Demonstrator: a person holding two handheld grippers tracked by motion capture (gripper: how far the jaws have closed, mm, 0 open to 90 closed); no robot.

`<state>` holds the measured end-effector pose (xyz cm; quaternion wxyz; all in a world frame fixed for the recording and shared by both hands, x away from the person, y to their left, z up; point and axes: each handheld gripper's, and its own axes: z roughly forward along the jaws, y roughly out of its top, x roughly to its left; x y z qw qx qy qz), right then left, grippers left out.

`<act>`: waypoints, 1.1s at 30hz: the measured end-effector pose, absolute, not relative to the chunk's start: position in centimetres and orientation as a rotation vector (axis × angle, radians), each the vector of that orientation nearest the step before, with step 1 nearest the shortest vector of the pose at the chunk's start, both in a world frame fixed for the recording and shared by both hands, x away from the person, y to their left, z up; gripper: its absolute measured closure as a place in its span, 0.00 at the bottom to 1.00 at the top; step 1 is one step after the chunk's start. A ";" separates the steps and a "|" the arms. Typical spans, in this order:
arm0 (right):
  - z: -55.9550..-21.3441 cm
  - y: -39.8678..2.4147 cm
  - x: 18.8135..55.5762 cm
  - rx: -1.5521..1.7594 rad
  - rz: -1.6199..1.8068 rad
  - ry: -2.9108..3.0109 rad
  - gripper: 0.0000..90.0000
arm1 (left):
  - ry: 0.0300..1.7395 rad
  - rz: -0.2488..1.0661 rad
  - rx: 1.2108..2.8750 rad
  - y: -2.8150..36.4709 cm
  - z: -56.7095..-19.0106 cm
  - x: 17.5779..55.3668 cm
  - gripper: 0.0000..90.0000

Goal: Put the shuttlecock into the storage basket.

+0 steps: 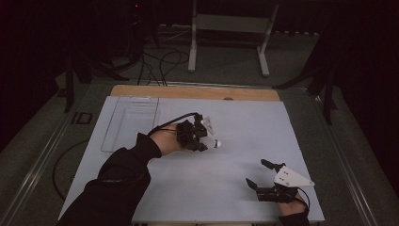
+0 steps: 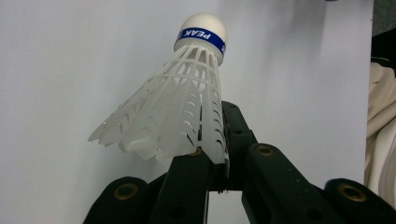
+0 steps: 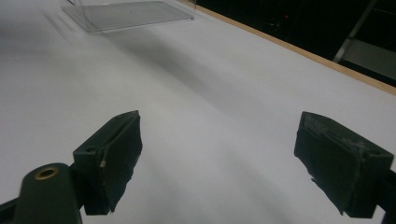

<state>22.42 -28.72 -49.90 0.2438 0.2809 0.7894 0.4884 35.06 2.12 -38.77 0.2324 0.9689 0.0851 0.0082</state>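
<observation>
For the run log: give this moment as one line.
left gripper: shut on shuttlecock | right gripper: open, idle | clear tray: far left

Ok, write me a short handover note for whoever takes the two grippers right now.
Left gripper: jaws shut on the skirt edge of the white shuttlecock, which is lifted off the table; its cork with the blue band points away from the gripper.
Right gripper: jaws wide open, holding nothing, near the table's front right corner.
Clear tray: at the far left of the table, nothing visible in it.
Done: the shuttlecock is picked up.
Left: probably setting it in the tray, though that is a guess from the layout; the right gripper is free to help.
</observation>
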 end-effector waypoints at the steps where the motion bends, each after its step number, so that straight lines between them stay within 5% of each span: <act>1: -49.9 -28.7 22.4 0.769 1.334 2.156 0.16 | 0.232 0.028 2.662 2.3 -38.7 35.0 1.00; 33: -50.0 -28.5 22.5 0.768 1.329 2.164 0.16 | 0.333 0.078 2.667 8.5 -37.3 35.2 1.00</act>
